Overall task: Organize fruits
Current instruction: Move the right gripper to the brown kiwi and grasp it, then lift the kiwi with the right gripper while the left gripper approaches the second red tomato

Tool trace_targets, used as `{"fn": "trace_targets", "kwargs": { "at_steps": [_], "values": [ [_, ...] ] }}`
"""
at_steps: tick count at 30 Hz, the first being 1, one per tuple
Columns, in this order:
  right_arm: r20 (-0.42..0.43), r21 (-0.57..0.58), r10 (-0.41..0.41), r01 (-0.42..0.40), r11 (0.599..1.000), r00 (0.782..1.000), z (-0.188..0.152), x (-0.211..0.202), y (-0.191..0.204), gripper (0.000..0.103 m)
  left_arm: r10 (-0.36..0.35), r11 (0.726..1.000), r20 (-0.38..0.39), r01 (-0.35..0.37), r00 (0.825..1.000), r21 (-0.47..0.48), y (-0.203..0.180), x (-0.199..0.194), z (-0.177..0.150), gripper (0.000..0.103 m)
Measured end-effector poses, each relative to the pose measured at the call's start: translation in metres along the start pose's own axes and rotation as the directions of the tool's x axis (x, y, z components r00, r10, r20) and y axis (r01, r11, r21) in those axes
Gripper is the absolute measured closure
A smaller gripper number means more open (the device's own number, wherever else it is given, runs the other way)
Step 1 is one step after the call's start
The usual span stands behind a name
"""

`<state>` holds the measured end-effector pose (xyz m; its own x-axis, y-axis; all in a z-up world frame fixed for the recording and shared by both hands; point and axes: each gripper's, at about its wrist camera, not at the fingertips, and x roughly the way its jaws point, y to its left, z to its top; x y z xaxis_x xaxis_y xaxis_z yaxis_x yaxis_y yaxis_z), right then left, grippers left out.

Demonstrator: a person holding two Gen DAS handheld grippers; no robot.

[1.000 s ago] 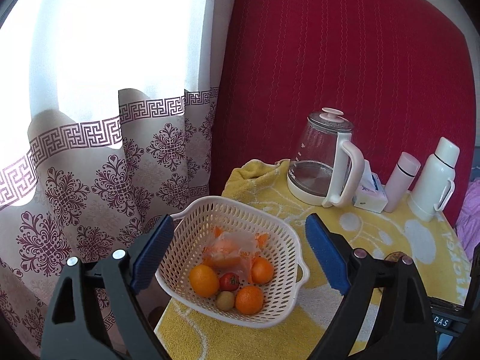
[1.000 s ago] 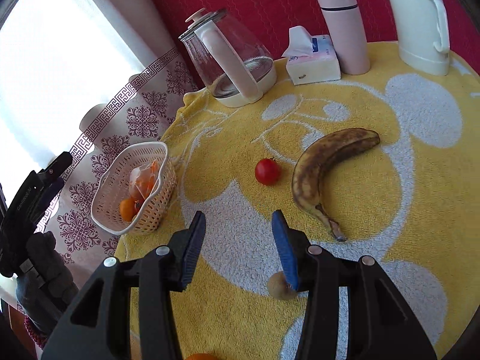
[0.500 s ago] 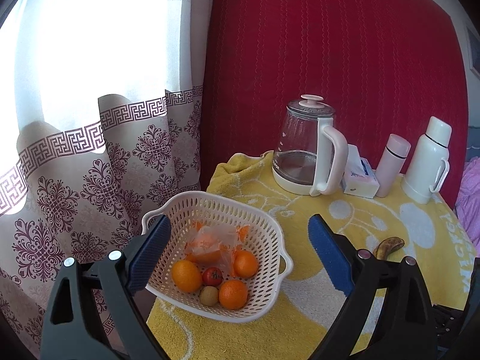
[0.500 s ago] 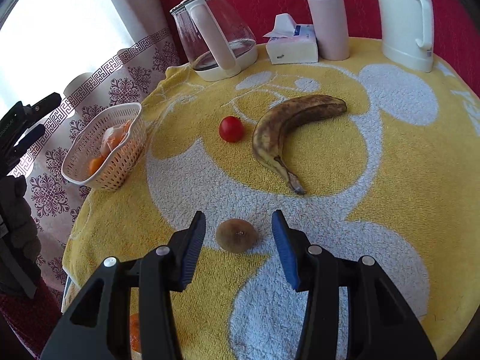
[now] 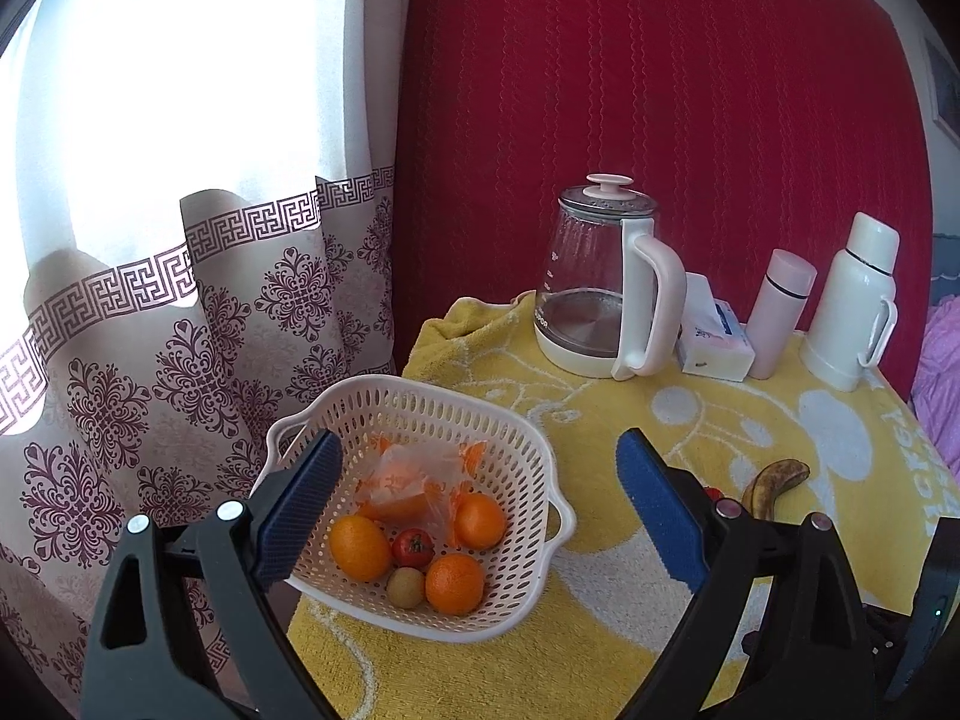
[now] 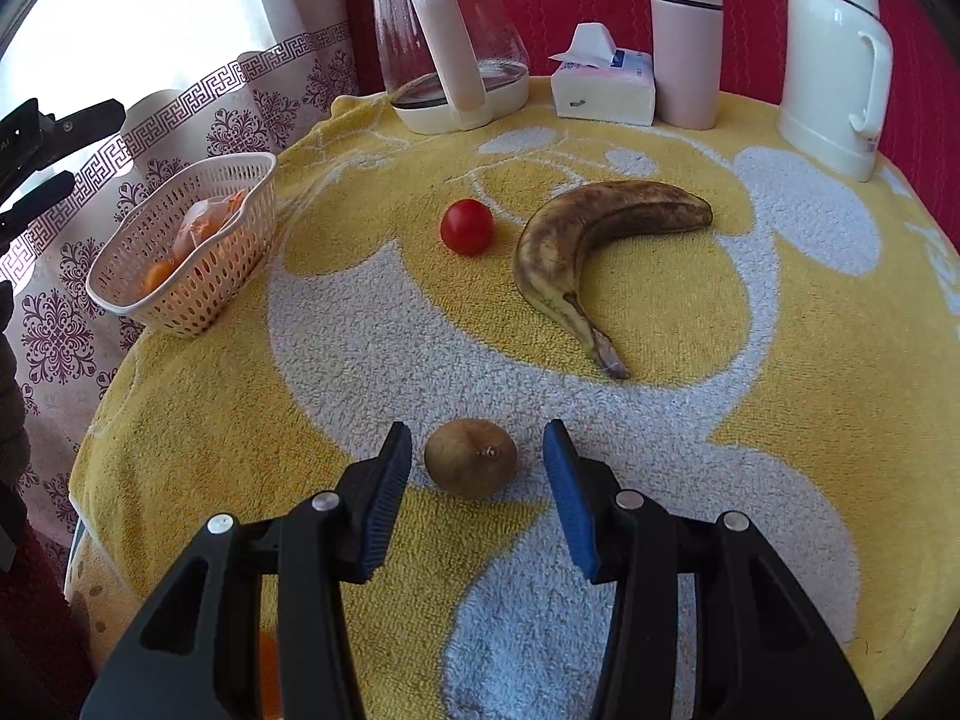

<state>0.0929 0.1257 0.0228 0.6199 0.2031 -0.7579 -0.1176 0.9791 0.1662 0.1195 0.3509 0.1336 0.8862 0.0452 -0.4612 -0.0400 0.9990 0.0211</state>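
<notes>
A small brown kiwi (image 6: 471, 466) lies on the yellow-and-white towel (image 6: 690, 312) between the right gripper's (image 6: 478, 468) wide-open blue pads, untouched. Beyond, a red tomato (image 6: 466, 226) sits beside a browned banana (image 6: 591, 240), stem toward the gripper. The left gripper (image 5: 477, 507), jaws wide, hovers over the white perforated basket (image 5: 534, 456) of oranges; no writing is legible.

We are seeing a glass kettle (image 6: 447, 42) with a pink lid and handle standing at the back of the tabletop, which a yellow-and-white towel (image 6: 690, 420) is covering. Just beside the kettle a tissue pack (image 6: 603, 81) is lying, touching or nearly touching a pink flask (image 6: 686, 48). A white thermos jug (image 6: 837, 60) is standing apart at the right. A patterned curtain (image 5: 180, 330) is hanging beside a red quilted backdrop (image 5: 660, 90).
</notes>
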Motion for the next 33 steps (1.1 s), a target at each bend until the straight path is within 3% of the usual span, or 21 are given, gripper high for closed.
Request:
{"fn": "trace_targets", "kwargs": {
  "at_steps": [3,9,23,28,33],
  "values": [
    [0.006,-0.031,-0.030,0.030,0.999,1.000,-0.001,0.000,0.006,0.059,-0.001,1.000,-0.003,0.001,1.000,0.010,-0.002,0.001,-0.001,0.009],
    [0.015,-0.053,-0.035,0.036,0.998,0.999,-0.003,-0.003,0.007,0.073,-0.002,1.000,-0.008,0.002,1.000,0.021,-0.005,0.003,-0.003,0.009],
    [0.090,0.037,-0.064,0.061,0.997,0.994,-0.004,-0.037,-0.036,0.073,0.005,0.998,-0.032,-0.003,0.999,0.061,-0.018,0.013,-0.011,0.009],
    [0.092,0.120,-0.074,0.063,0.991,0.993,-0.007,-0.039,-0.062,0.073,-0.034,0.997,-0.066,0.038,0.997,0.066,-0.032,0.022,-0.021,0.009],
    [0.094,0.129,-0.058,0.045,0.991,0.994,-0.007,-0.033,-0.063,0.073,-0.082,0.991,-0.124,0.094,0.989,0.097,-0.054,0.033,-0.034,0.013]
  ]
}}
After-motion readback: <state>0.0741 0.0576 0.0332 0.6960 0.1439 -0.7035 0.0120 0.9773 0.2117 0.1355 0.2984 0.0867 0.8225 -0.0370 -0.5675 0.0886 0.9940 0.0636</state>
